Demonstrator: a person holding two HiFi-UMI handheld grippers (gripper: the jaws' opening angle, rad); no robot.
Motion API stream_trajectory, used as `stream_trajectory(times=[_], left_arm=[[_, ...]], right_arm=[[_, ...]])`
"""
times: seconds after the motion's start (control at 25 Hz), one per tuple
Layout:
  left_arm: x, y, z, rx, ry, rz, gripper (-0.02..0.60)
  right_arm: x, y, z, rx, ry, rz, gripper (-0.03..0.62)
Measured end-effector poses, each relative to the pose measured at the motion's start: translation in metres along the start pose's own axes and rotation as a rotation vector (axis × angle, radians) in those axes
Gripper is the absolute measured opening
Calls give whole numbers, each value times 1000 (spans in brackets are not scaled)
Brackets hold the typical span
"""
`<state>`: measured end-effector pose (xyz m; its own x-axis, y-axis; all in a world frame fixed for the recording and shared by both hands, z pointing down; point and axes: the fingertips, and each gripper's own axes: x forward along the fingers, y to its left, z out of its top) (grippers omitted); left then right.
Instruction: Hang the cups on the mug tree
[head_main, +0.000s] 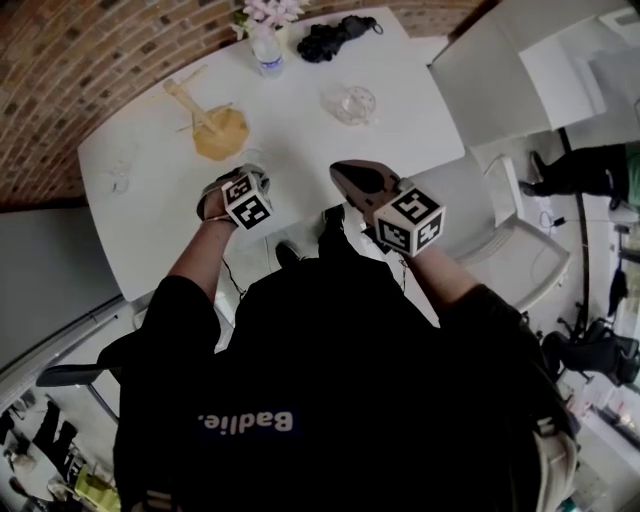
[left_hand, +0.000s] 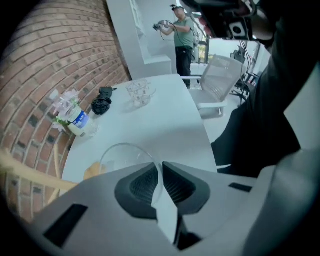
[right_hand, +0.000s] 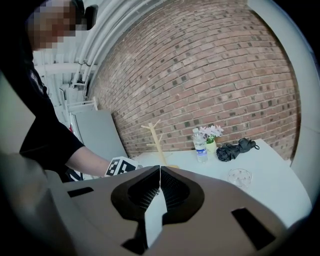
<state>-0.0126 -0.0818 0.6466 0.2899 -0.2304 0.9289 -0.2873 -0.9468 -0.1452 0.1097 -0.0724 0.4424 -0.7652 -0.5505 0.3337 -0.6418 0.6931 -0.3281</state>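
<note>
A wooden mug tree stands on the white table, toward its left. In the left gripper view my left gripper is shut on the rim wall of a clear glass cup, which sits just in front of the tree's base. In the head view this cup shows just beyond the gripper's marker cube. A second glass cup rests farther back on the right. My right gripper is shut with nothing in it and hovers near the table's front edge, aimed toward the mug tree.
A water bottle beside a small pot of flowers and a black bundle lie at the table's far edge, against the brick wall. A white chair stands to the right. A person stands far off.
</note>
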Motion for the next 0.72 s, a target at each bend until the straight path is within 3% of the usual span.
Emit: stream_trajectory(times=[0.4, 0.72], left_arm=[[-89, 13, 30, -231, -384, 99, 29], [-166, 30, 63, -327, -644, 157, 29]], right_arm=[[8, 32, 12, -117, 8, -20, 29], [22, 32, 23, -259, 42, -22, 31]])
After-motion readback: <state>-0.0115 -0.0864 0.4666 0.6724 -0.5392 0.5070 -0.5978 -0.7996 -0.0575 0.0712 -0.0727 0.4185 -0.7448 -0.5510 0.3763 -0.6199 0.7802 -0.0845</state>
